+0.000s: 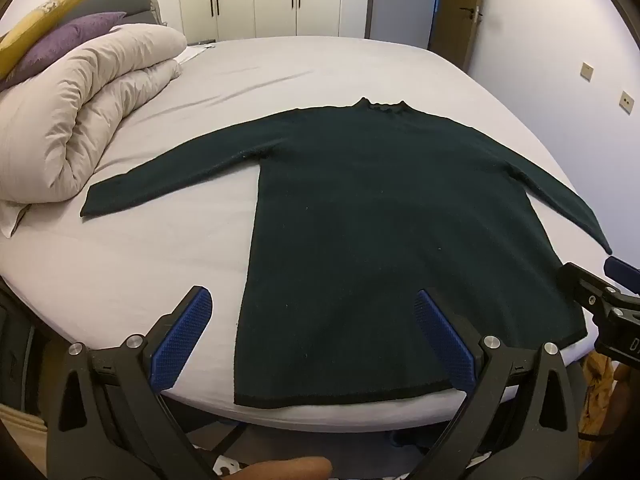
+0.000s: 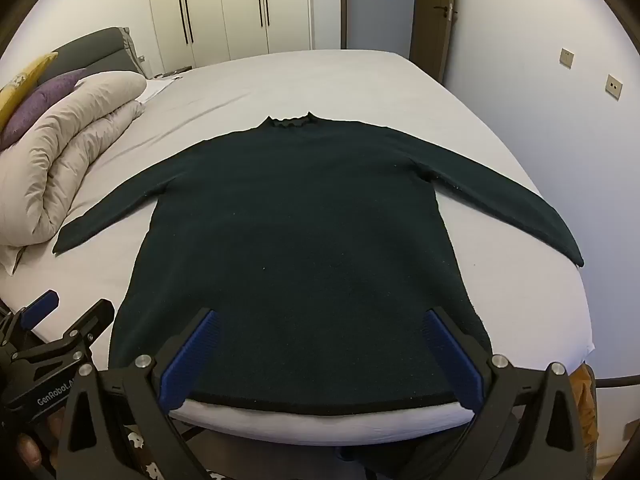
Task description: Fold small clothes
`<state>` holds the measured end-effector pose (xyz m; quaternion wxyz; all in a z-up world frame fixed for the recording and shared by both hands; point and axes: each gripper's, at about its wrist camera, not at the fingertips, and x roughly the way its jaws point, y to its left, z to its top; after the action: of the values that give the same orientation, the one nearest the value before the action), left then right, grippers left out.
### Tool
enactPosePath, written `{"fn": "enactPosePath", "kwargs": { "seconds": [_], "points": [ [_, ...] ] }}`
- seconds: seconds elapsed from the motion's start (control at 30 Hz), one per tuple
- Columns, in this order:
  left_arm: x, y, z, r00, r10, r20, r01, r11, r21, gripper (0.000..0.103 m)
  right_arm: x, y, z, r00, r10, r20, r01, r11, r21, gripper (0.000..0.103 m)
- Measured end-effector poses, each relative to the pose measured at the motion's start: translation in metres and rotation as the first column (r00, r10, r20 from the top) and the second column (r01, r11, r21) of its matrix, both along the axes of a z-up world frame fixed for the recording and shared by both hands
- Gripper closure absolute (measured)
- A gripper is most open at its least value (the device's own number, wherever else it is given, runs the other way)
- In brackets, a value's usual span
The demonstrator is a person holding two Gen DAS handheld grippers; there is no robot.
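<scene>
The dark sweater (image 1: pixel 380 208) lies flat on the bed (image 1: pixel 320 64), sleeves spread, hem at the near edge, while the left hand-held gripper (image 1: pixel 312 304) and right hand-held gripper (image 2: pixel 320 320) hover above the hem, both wide open, holding nothing.

I am in a home bedroom: a wide bed (image 1: pixel 280 80) with a rolled duvet (image 1: pixel 88 112) and pillows (image 1: pixel 60 40) at left, tall wardrobe doors (image 2: pixel 224 8) at the far wall.
</scene>
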<state>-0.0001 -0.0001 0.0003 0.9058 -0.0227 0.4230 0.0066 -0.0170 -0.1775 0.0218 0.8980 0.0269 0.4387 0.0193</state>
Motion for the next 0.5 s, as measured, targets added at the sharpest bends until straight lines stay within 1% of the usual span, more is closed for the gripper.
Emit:
{"fn": "enactPosePath", "kwargs": {
  "seconds": [0.1,0.17,0.23,0.33,0.5],
  "points": [
    [-0.0016,-0.0012,0.0020,1.000,-0.006,0.010,0.006,1.000,0.005,0.000,0.0008,0.0015,-0.0007,1.000,0.000,-0.001,0.000,1.000,-0.005,0.000],
    [-0.0013,-0.0014,0.0022,1.000,0.006,-0.002,-0.006,1.000,0.005,0.000,0.0010,0.0027,-0.0012,1.000,-0.002,0.002,0.002,1.000,-0.010,0.000],
    [-0.0010,-0.0024,-0.0051,1.000,0.005,-0.002,-0.005,1.000,0.006,0.000,0.0014,0.0033,-0.0021,1.000,-0.004,0.001,0.004,1.000,-0.008,0.000],
    [0.0004,-0.0049,-0.0063,1.000,0.005,-0.004,-0.005,1.000,0.006,0.000,0.0001,-0.0007,-0.0012,1.000,-0.006,0.002,0.006,1.000,-0.009,0.000],
    [0.0001,-0.0028,-0.0060,1.000,0.003,-0.004,-0.003,1.000,0.000,0.000,-0.0006,0.0045,-0.0049,1.000,-0.003,0.003,0.003,1.000,-0.025,0.000]
  ]
}}
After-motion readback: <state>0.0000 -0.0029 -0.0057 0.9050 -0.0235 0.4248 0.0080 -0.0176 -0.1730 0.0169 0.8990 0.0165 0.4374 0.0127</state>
